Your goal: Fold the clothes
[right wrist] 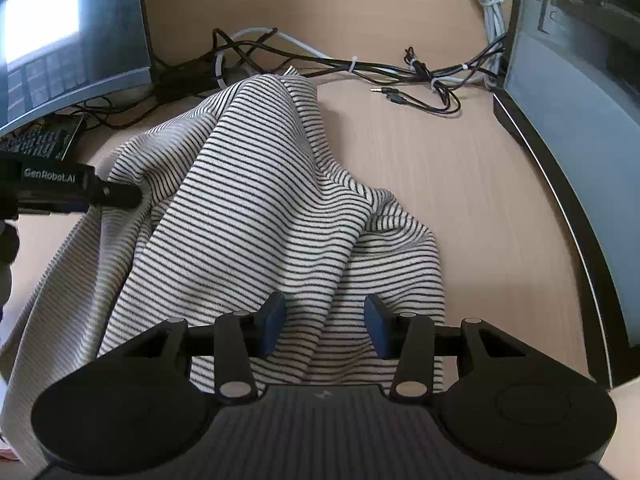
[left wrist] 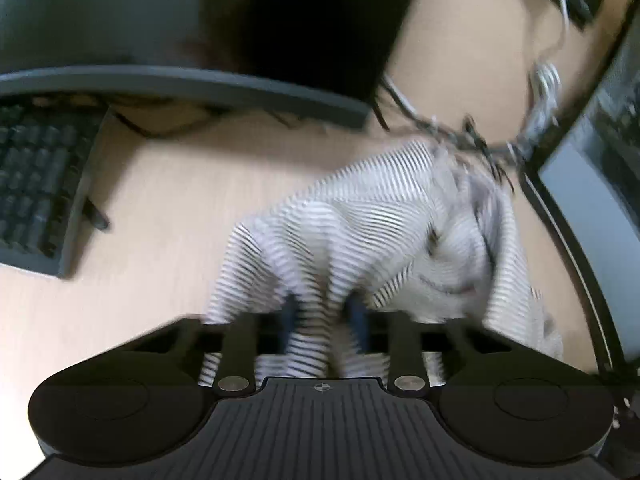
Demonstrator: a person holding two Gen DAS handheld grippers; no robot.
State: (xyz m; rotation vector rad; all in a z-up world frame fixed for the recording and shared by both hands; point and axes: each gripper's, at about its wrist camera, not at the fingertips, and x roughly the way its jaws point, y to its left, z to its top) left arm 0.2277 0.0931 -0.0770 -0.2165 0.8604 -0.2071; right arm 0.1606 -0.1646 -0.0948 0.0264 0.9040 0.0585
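Note:
A white garment with thin black stripes (right wrist: 256,208) lies bunched on the wooden desk (right wrist: 460,184). My left gripper (left wrist: 324,320) is shut on a fold of the striped garment (left wrist: 360,232), with cloth pinched between its blue pads and lifted; that view is blurred. The left gripper also shows in the right wrist view (right wrist: 120,196), at the garment's left edge. My right gripper (right wrist: 325,326) hovers over the garment's near edge. Its jaws stand open with cloth below them, not pinched.
A monitor (right wrist: 580,140) stands at the right and another monitor (right wrist: 68,32) at the back left. Tangled cables (right wrist: 360,66) run along the back of the desk. A black keyboard (left wrist: 36,184) lies at the left under a dark monitor (left wrist: 160,20).

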